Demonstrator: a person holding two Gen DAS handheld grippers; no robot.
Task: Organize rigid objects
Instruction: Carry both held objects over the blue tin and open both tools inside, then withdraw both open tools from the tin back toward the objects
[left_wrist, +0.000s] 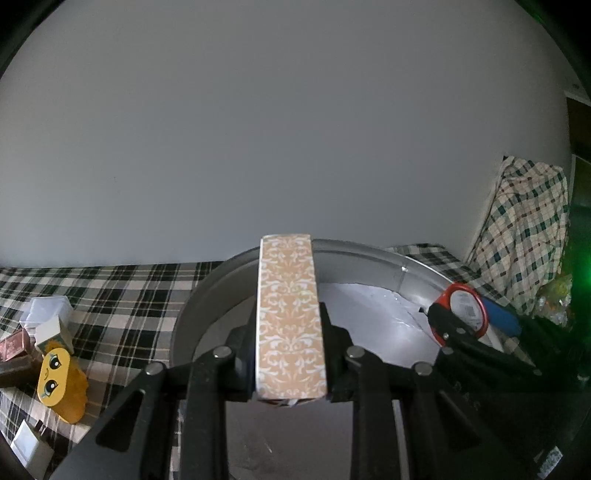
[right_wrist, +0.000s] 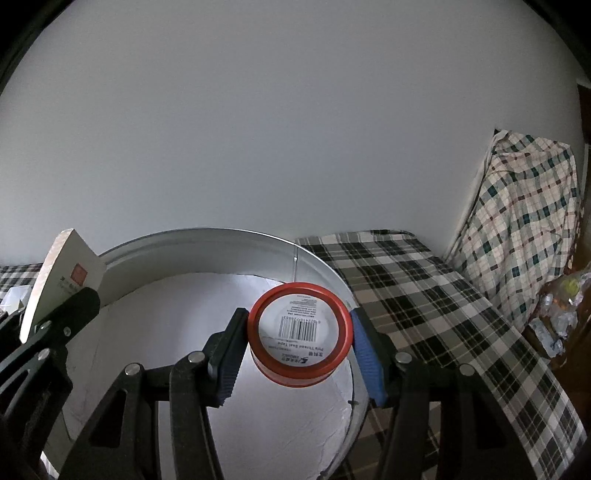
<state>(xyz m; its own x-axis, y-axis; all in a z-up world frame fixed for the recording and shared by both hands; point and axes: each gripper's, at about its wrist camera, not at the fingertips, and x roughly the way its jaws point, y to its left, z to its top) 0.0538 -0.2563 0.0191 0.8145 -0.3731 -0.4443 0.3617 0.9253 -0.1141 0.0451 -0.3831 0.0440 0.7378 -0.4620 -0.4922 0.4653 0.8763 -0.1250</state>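
Counted across both views: one round metal basin (right_wrist: 229, 240) at centre frame. One tall patterned box (left_wrist: 290, 317) stands at centre of the left wrist view. One red-rimmed tape roll (right_wrist: 299, 332) sits at centre of the right wrist view. One yellow cartoon-face toy (left_wrist: 55, 376) lies at lower left, beside roughly five small boxes (left_wrist: 48, 314); their exact number is unclear. Two grippers.

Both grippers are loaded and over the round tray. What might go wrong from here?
1. The patterned box is pinched near its lower end by the left gripper and juts far forward, so it may tip on release.
2. The red tape roll in the right gripper hangs near the metal tray rim and could roll out.
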